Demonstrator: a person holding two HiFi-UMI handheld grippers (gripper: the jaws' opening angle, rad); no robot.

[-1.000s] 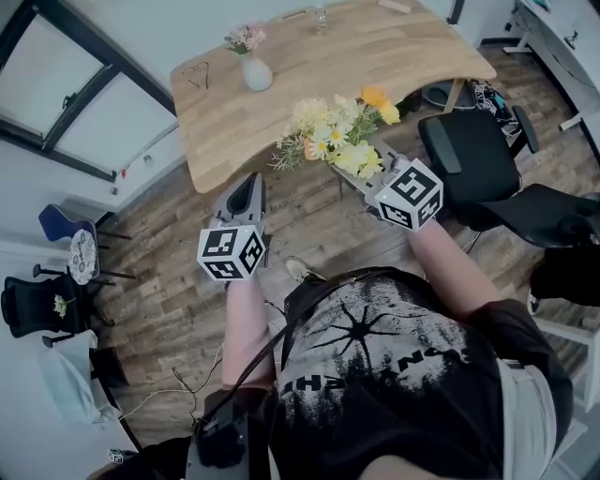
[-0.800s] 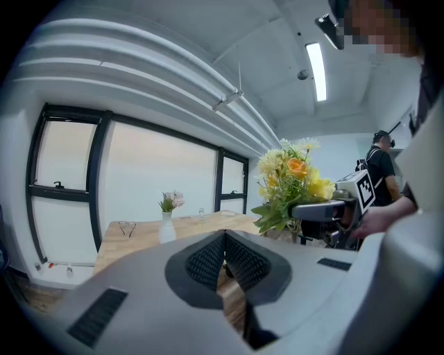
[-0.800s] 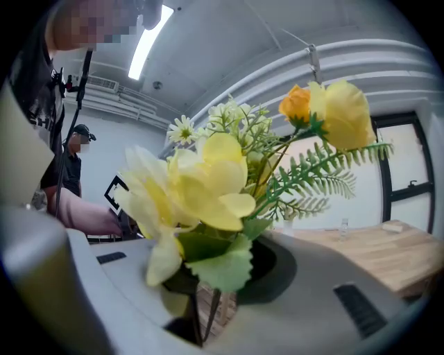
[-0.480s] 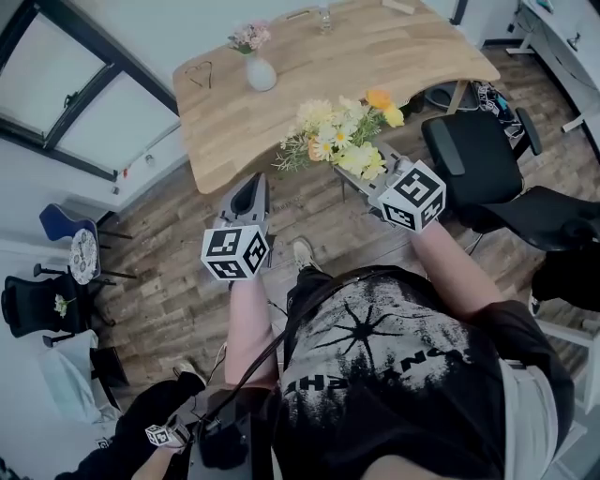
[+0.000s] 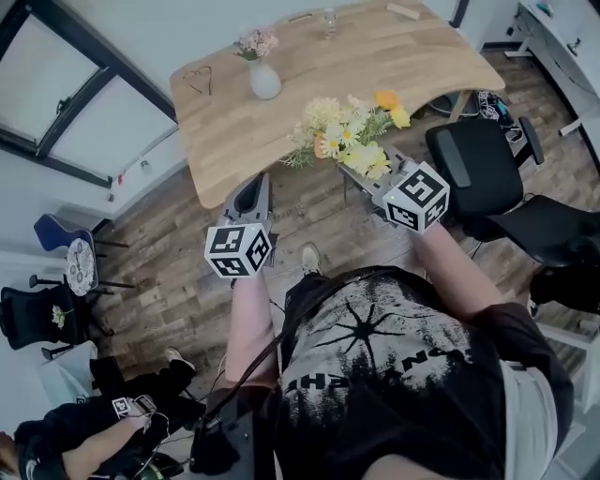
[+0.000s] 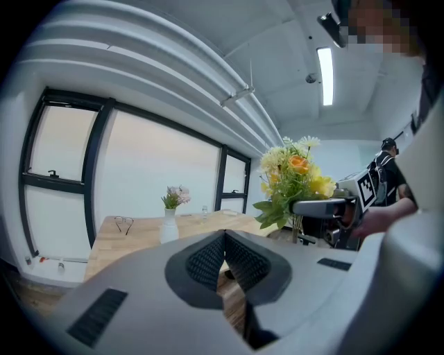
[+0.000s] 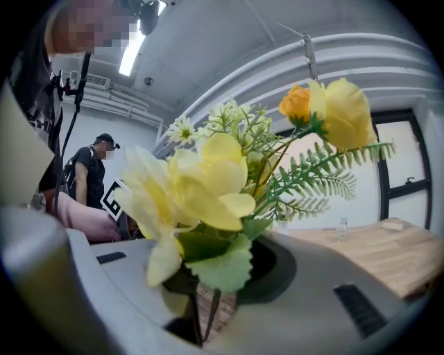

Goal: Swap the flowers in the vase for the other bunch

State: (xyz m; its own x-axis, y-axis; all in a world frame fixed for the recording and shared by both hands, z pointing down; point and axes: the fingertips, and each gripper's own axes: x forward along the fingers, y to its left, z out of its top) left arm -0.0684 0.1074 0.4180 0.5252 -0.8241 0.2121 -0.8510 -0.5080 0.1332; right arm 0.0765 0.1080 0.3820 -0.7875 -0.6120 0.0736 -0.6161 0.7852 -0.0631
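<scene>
A white vase (image 5: 264,82) with a small pink bunch (image 5: 257,43) stands on the wooden table (image 5: 309,89); the left gripper view shows the vase (image 6: 168,227) far off. My right gripper (image 5: 364,181) is shut on the stems of a yellow and orange bunch (image 5: 349,136), held upright near the table's front edge; the blooms (image 7: 208,180) fill the right gripper view. My left gripper (image 5: 249,199) is shut and holds nothing, short of the table, its pads (image 6: 208,260) pressed together.
A black office chair (image 5: 478,164) stands right of the table. Glasses (image 5: 198,80) and a small clear glass (image 5: 329,19) lie on the table. A second person crouches at the lower left (image 5: 84,436). Wooden floor lies between me and the table.
Both grippers have come closer to the table, the yellow bunch travelling with the right one. A person has appeared at the lower left.
</scene>
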